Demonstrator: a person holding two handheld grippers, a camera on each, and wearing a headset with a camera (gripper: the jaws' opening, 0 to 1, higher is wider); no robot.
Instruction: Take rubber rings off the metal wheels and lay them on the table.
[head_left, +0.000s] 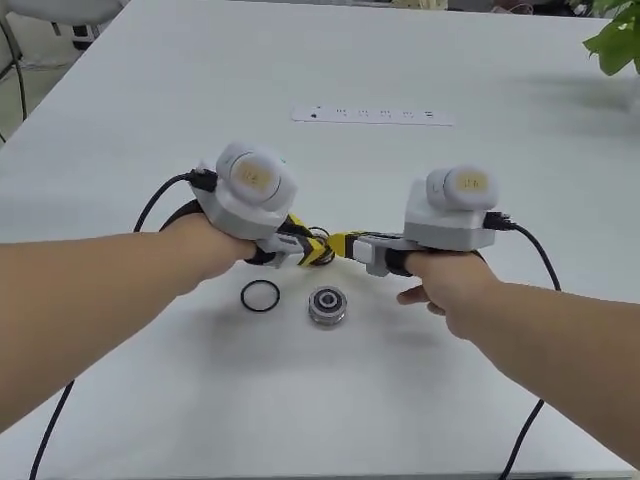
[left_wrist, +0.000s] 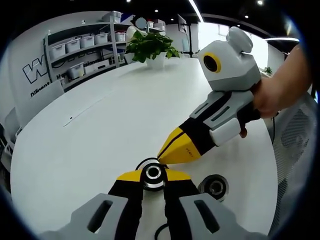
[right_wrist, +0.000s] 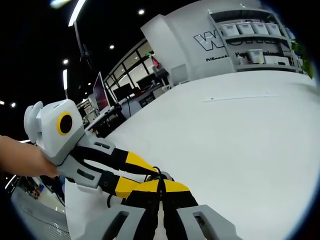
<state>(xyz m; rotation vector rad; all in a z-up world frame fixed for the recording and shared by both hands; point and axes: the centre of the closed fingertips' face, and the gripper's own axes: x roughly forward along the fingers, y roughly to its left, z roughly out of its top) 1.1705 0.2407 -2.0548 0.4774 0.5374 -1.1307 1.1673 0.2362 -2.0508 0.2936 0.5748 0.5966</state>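
The left gripper (left_wrist: 153, 178) has its jaws clamped on a metal wheel (left_wrist: 153, 173), held just above the table (head_left: 150, 90) toward its near edge. The right gripper (left_wrist: 176, 152) meets it from the other side, jaws pressed together into a point that touches the black ring (left_wrist: 142, 163) at the wheel's rim; whether it pinches the ring cannot be told. Just nearer the table's near edge lie a loose rubber ring (head_left: 260, 296) and, beside it but apart, a second wheel (head_left: 327, 305). A power strip (head_left: 372, 115) lies toward the far edge, and a potted plant (head_left: 615, 40) stands at the far right corner. The table is plain white. Shelves (left_wrist: 80, 50) with storage bins line the wall.
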